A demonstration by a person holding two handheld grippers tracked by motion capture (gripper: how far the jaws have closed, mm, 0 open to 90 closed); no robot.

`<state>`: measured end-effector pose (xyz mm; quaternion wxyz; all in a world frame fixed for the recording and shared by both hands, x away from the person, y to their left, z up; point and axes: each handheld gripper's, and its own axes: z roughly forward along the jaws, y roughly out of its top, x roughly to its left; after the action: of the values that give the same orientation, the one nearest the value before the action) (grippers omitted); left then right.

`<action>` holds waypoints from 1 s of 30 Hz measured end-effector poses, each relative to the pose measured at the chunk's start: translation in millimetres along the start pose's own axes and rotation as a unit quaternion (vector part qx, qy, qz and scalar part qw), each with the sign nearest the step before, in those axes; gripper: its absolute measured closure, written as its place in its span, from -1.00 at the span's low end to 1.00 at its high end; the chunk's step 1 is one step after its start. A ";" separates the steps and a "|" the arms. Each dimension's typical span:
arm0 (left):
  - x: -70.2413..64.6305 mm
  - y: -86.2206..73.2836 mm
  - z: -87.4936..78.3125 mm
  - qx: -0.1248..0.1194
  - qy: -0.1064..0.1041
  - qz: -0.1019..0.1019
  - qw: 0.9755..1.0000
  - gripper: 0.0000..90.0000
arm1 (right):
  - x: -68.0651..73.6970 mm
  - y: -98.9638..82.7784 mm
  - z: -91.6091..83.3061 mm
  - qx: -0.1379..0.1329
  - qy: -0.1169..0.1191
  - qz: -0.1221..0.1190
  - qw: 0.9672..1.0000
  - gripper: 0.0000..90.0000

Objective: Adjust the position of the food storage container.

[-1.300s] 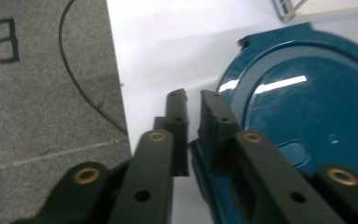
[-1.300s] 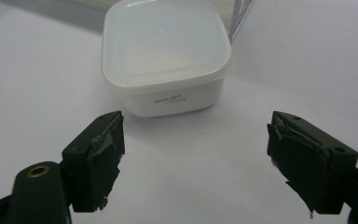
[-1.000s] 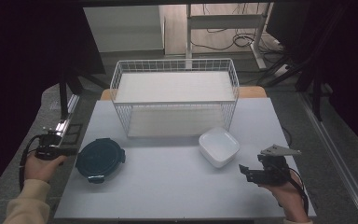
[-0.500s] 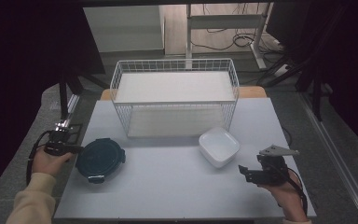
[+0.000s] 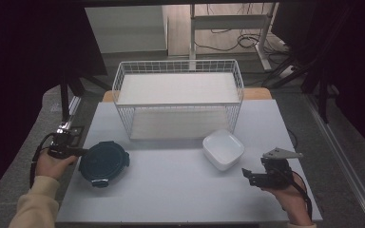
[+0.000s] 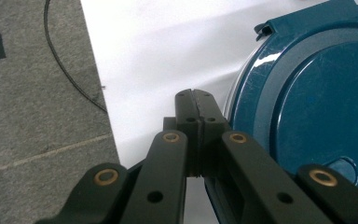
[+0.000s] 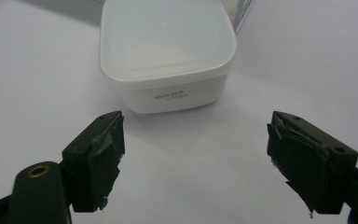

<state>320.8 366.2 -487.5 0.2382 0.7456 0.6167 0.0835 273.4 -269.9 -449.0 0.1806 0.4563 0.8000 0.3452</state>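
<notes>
In the high view my left tool [image 5: 78, 152] sits at the lower left of the frame, its tips at the left rim of the round dark blue lidded container [image 5: 104, 162] that lies flat on the white counter [image 5: 171, 190]. In the left gripper view my left tool [image 6: 195, 100] stands in the lower middle, its two black jaws pressed flat together with nothing between them, and the blue container [image 6: 307, 107] takes up the right half of the frame; the tips are just beside its rim, though I cannot tell from this angle whether they touch it. My right tool [image 5: 248, 175] sits at the lower right of the high view, pointing toward the left of the frame, just below and to the right of the white square container [image 5: 223, 149]. In the right gripper view my right tool [image 7: 196, 140] has its jaws spread wide and holds nothing; the white container [image 7: 168, 51] stands in the upper middle of that frame, apart from both tips. A white wire basket [image 5: 178, 102] stands at the centre of the high view, above both containers.
</notes>
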 end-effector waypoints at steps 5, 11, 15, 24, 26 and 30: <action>-8.7 2.2 2.1 0.002 -0.007 0.013 1.000 1.00 | 0.2 0.6 -0.1 -0.001 0.001 -0.001 1.000 -0.58; -25.2 3.6 5.6 0.006 -0.020 0.034 0.999 1.00 | 0.1 1.1 -2.2 -0.003 0.001 -0.002 1.000 -0.58; -32.0 3.0 6.0 0.009 -0.021 0.039 0.999 1.00 | 0.3 1.0 -2.2 -0.003 0.001 -0.003 1.000 -0.58; -36.9 -2.2 5.8 0.002 -0.032 0.039 0.999 1.00 | 1.6 1.4 -1.7 -0.002 0.002 -0.004 1.000 -0.58; -38.0 -2.4 5.8 0.002 -0.032 0.041 0.999 1.00 | 1.8 1.5 -1.6 -0.002 0.002 -0.004 1.000 -0.58; -44.6 -2.2 7.0 0.003 -0.035 0.047 0.998 1.00 | 2.0 1.4 -1.3 -0.001 0.002 -0.004 1.000 -0.58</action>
<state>311.8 321.9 -487.0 0.2532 0.7772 0.5723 0.0664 272.5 -268.2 -447.1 0.1814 0.4519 0.8019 0.3462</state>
